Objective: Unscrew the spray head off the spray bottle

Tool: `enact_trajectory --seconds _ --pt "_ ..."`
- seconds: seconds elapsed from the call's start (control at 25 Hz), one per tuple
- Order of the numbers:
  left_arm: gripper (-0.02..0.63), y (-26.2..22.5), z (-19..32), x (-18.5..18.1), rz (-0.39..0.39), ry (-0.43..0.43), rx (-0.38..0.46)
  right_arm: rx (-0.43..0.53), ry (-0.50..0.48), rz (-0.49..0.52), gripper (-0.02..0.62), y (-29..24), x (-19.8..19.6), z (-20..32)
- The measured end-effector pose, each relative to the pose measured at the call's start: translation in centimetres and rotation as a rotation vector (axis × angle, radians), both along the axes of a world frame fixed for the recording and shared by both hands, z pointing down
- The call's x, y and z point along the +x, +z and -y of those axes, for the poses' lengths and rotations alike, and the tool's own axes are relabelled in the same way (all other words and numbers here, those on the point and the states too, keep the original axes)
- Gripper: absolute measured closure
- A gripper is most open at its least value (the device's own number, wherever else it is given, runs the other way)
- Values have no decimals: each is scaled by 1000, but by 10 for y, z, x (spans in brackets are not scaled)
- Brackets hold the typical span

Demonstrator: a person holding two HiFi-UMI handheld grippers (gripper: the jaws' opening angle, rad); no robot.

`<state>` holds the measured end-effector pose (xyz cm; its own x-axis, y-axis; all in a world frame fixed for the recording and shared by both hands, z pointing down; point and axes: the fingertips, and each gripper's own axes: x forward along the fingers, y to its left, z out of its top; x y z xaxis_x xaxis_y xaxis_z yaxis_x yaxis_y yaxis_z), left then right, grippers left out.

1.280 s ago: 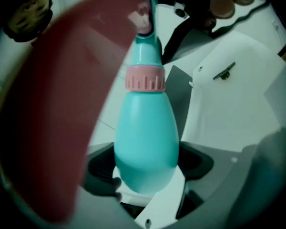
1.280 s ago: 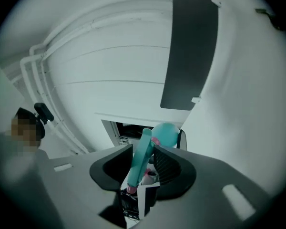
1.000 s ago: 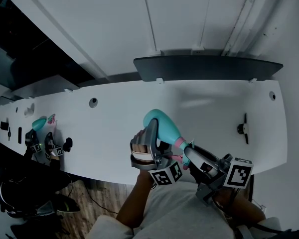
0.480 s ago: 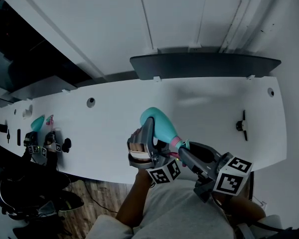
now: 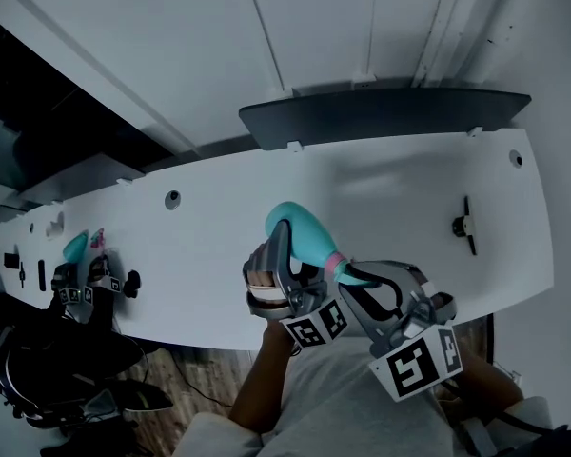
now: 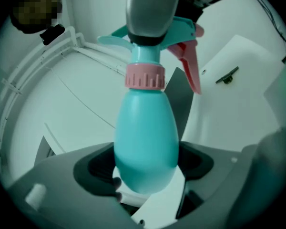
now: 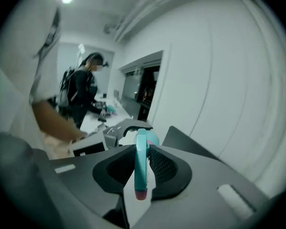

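Bottle: the teal spray bottle (image 6: 145, 128) is held clear of the white table (image 5: 409, 188). It lies about level above the table's near edge, in front of the person's body, with its neck toward the person's right.
Neck: the pink collar (image 6: 144, 78) sits on the neck with no thread showing. The spray head (image 6: 181, 32) and its red trigger (image 6: 191, 70) are on the bottle.
Step (judged): unscrewing is in hand and the head is not yet off. This looks like a grip being taken for a turn.
Anchor: the left gripper (image 6: 145, 168) has its jaws wide and clamped round the bottle's belly.
Turning tool: the right gripper (image 7: 141, 168) has just been closing its jaws. The spray head stands edge-on between them, and the pads look to be against its flat sides.
Next move (judged): firm up the pinch, then roll the right wrist about the bottle's axis while the left holds steady. The thin head could slip between the pads.
Pose: the left hand (image 5: 265, 284) is tucked near the body, with its gripper about level. The right gripper comes in from the person's right, tipped a little downward, with its marker cube (image 5: 414, 365) nearest the body.
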<state>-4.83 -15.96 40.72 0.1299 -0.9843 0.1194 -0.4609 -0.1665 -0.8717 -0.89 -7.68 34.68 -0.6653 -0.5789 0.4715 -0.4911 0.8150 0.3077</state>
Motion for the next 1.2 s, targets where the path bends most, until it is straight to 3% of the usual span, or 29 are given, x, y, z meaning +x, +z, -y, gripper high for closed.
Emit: enact_trajectory --seconds 0.2,0.36,0.84,1.2 --pt "229 -5 0 5 -21 9 19 424 -164 -398 514 4 -6 -13" --pt "229 -2 0 4 -7 1 12 626 -249 -582 514 13 -3 -14" --pt "229 7 4 -1 -10 -5 -32 691 -262 -620 514 13 5 -12" --pt "229 18 6 -9 -49 -29 -81 657 -252 -568 514 13 12 -16"
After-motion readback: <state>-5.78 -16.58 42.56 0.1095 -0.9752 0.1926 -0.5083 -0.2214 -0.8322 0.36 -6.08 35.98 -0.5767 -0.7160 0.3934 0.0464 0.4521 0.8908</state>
